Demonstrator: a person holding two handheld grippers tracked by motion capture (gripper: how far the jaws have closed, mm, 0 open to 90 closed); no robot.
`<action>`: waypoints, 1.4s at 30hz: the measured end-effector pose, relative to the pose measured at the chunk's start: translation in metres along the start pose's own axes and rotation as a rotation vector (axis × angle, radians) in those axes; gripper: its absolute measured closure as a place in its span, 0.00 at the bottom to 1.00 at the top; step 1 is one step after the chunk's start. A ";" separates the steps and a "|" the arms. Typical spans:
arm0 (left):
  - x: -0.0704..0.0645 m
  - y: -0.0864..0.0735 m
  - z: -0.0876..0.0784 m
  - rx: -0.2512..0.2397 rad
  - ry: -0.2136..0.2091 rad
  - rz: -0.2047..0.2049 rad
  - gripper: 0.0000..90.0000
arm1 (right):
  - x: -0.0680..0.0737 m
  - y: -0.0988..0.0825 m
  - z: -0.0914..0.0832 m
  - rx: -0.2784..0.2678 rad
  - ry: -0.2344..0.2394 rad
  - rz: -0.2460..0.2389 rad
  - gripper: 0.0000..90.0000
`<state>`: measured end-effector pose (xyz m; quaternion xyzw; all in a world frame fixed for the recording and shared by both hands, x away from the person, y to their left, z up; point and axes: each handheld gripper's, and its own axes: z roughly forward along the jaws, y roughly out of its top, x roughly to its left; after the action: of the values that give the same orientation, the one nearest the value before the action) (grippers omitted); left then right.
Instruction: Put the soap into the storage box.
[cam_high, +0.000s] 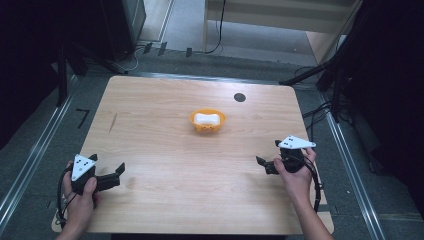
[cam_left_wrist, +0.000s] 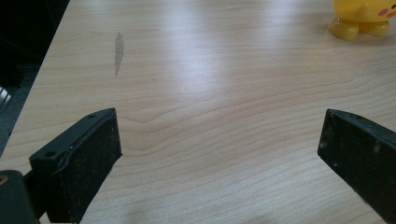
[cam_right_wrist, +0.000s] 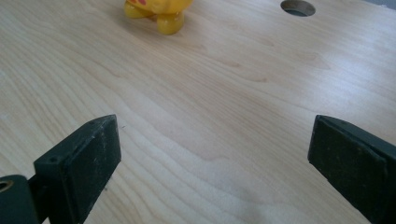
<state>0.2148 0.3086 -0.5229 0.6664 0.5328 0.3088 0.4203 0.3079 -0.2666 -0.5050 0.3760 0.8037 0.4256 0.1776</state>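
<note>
A small orange-yellow bowl (cam_high: 207, 121) on stubby feet stands at the middle of the wooden table (cam_high: 165, 190), with a white bone-shaped piece (cam_high: 207, 119) lying in it. My left gripper (cam_high: 116, 175) rests at the table's near left corner, open and empty, well short of the bowl. Over at the near right edge, my right gripper (cam_high: 265, 165) is open too, with nothing between its jaws. The left gripper view has its gripper (cam_left_wrist: 219, 149) wide over bare wood and the bowl's feet (cam_left_wrist: 359, 21) at the top right. The right gripper (cam_right_wrist: 215, 149) faces the bowl's feet (cam_right_wrist: 159, 14) far ahead.
A round dark hole (cam_high: 240, 97) (cam_right_wrist: 298, 7) is cut in the tabletop behind the bowl to the right. A dark streak (cam_high: 114, 121) (cam_left_wrist: 118, 52) marks the wood at the left. Dark stands and cables surround the table on the floor.
</note>
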 end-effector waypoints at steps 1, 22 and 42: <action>0.000 0.000 0.000 0.000 0.000 0.000 0.00 | 0.000 0.000 0.000 0.000 0.000 0.000 0.04; 0.000 0.000 -0.001 0.000 0.005 0.003 0.00 | 0.006 -0.048 -0.029 -0.016 -0.059 0.056 0.04; 0.000 0.000 -0.001 0.002 0.012 0.001 0.00 | 0.007 -0.100 -0.070 -0.042 -0.130 0.143 0.04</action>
<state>0.2135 0.3085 -0.5227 0.6652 0.5355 0.3126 0.4161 0.2160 -0.3356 -0.5464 0.4556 0.7525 0.4286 0.2063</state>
